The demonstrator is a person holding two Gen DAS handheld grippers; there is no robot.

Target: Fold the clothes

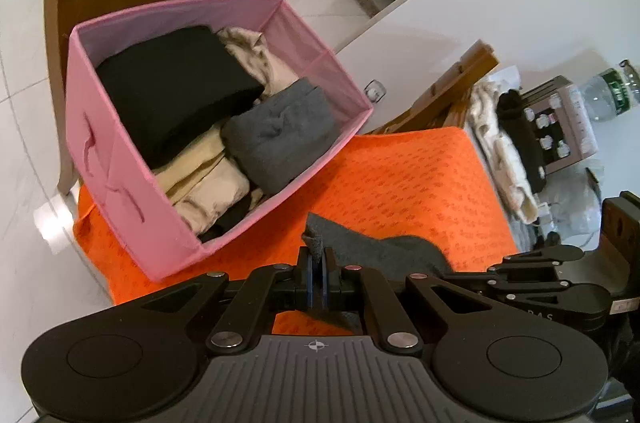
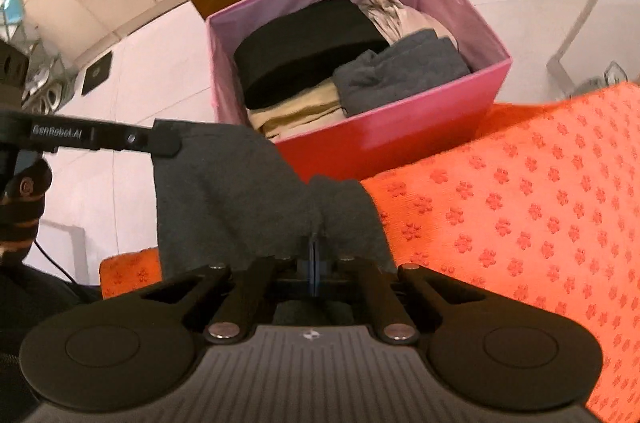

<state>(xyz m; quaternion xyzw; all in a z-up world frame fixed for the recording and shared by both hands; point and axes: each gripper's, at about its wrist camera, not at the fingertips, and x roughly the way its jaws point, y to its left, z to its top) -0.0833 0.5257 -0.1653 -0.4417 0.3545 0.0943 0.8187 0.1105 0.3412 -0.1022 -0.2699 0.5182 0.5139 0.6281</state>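
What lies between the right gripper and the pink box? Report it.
Right wrist view: only the grey garment, pinched in the right gripper, then a strip of orange mat before the pink box.

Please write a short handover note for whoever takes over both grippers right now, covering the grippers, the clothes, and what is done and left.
Left gripper: shut on an edge of the grey garment.
Right gripper: shut on another part of the same garment, which hangs between the two over the orange mat.
Pink box: sits on the mat's far end, already holding folded black, beige and grey pieces.
Done: several items folded and boxed.
Left: fold the grey garment and probably put it in the box. More clothes seem to lie on a chair beyond the mat.
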